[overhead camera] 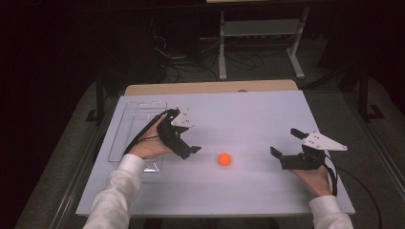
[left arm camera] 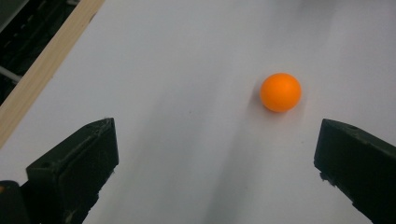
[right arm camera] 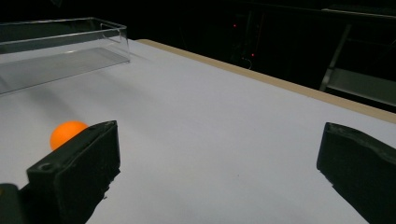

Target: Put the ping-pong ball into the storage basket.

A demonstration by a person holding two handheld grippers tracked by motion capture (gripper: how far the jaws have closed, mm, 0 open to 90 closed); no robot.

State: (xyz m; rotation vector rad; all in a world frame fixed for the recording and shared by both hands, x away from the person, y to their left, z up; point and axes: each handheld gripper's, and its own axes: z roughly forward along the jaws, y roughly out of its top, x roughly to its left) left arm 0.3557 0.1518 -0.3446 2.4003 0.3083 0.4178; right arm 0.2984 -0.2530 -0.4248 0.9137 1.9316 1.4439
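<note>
Orange ball (right arm camera: 67,133) (partly behind right gripper's fingers (right arm camera: 79,172))

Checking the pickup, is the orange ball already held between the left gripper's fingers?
No, the orange ball lies free on the white table, ahead of the left gripper's open fingers.

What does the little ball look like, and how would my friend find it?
Find the big white table top first. On it, two hands each hold a black gripper, the left gripper and the right gripper, with bare table between them. The ball lies there, touching nothing: small, round and bright orange, the one colourful thing.
</note>
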